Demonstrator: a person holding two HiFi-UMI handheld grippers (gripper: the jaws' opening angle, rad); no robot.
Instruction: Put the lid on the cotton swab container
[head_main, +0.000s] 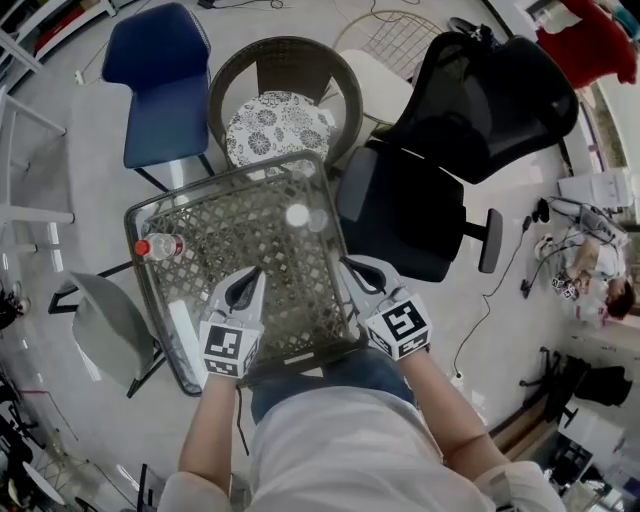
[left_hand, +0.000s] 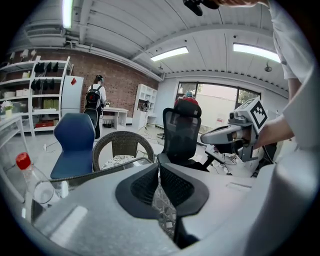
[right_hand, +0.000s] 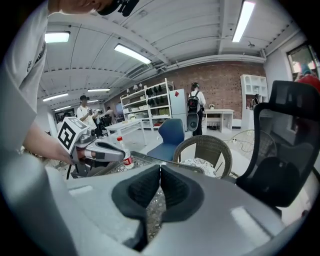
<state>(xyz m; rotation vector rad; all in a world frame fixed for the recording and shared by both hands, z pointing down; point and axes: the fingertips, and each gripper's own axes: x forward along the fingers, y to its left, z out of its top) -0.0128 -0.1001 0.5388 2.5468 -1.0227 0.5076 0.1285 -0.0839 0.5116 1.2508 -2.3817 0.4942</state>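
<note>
Two small round pale things lie side by side on the glass-topped wicker table (head_main: 190, 215), one (head_main: 297, 214) left of the other (head_main: 318, 220). I cannot tell which is the cotton swab container and which the lid. My left gripper (head_main: 250, 281) (left_hand: 159, 167) hovers over the table's near left part, jaws shut and empty. My right gripper (head_main: 352, 268) (right_hand: 160, 170) is at the table's near right edge, also shut on nothing. Both tips point toward the far side, well short of the round things. Each gripper view shows the other gripper: the right one (left_hand: 220, 135) and the left one (right_hand: 107, 150).
A red-capped water bottle (head_main: 158, 246) (left_hand: 30, 175) lies at the table's left edge. Round the table stand a blue chair (head_main: 160, 85), a wicker chair with a patterned cushion (head_main: 275, 125), a black office chair (head_main: 460, 130) and a grey chair (head_main: 110, 325). People stand in the background.
</note>
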